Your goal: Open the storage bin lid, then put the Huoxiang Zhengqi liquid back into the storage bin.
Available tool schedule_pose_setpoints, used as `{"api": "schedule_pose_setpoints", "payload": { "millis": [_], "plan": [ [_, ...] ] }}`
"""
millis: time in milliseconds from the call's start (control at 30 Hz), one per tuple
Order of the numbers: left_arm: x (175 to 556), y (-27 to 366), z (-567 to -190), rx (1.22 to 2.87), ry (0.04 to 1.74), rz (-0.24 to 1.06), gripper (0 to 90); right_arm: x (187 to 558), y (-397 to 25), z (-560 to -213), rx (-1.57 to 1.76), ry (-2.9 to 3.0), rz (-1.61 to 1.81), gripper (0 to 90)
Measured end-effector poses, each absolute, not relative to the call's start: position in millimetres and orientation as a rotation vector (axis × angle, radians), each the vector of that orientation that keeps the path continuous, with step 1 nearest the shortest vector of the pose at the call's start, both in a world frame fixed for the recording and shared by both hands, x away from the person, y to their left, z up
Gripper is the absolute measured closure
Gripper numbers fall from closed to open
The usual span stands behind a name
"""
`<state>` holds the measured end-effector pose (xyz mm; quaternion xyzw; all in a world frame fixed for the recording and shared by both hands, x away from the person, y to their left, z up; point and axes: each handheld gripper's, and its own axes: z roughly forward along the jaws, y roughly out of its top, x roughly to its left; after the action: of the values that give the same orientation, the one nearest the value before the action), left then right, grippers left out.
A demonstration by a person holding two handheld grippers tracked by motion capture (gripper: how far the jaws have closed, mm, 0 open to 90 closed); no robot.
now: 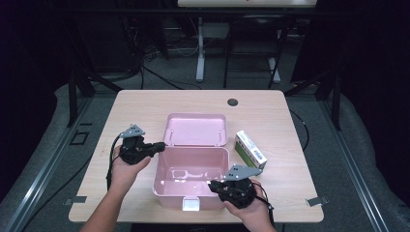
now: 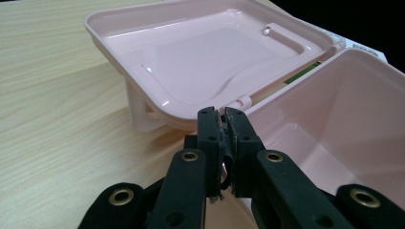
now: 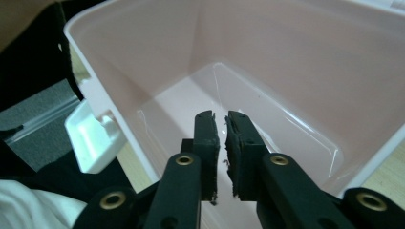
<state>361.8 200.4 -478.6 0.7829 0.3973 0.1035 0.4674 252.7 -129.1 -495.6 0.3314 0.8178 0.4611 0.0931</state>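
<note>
The right tool (image 1: 212, 186), jaws nearly pressed together and empty, is hovering at the near right rim of the open pink box (image 1: 191, 176) mid-desk; the left tool (image 1: 161, 146), likewise closed on nothing, is pointing at its hinge. Beyond, the green-and-white carton (image 1: 250, 149), its print unreadable, is probably awaiting loading, calling for spread jaws.

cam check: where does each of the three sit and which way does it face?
High view: above the person's side, looking forward and down on the table; both forearms and hands enter from below.
Left gripper view: rides the left hand-held gripper, facing the pink box's open lid; jaws nearly shut.
Right gripper view: rides the right hand-held gripper, looking into the box.
All share the pink box.
</note>
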Motion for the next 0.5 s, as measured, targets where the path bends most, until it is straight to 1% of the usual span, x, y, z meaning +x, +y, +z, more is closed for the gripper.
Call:
{"api": "schedule_pose_setpoints", "payload": {
  "millis": [167, 233, 500],
  "plan": [
    [360, 202, -475, 1.912, 0.968, 0.265, 84.6, 247, -131, -483, 0.948, 2.386, 1.399, 75.6],
    [358, 202, -473, 1.896, 0.961, 0.24, 84.5, 247, -133, -480, 0.947, 2.372, 1.403, 74.4],
    [356, 202, -467, 1.917, 0.939, 0.247, 81.0, 250, -140, -470, 0.981, 2.358, 1.419, 68.5]
  ]
}}
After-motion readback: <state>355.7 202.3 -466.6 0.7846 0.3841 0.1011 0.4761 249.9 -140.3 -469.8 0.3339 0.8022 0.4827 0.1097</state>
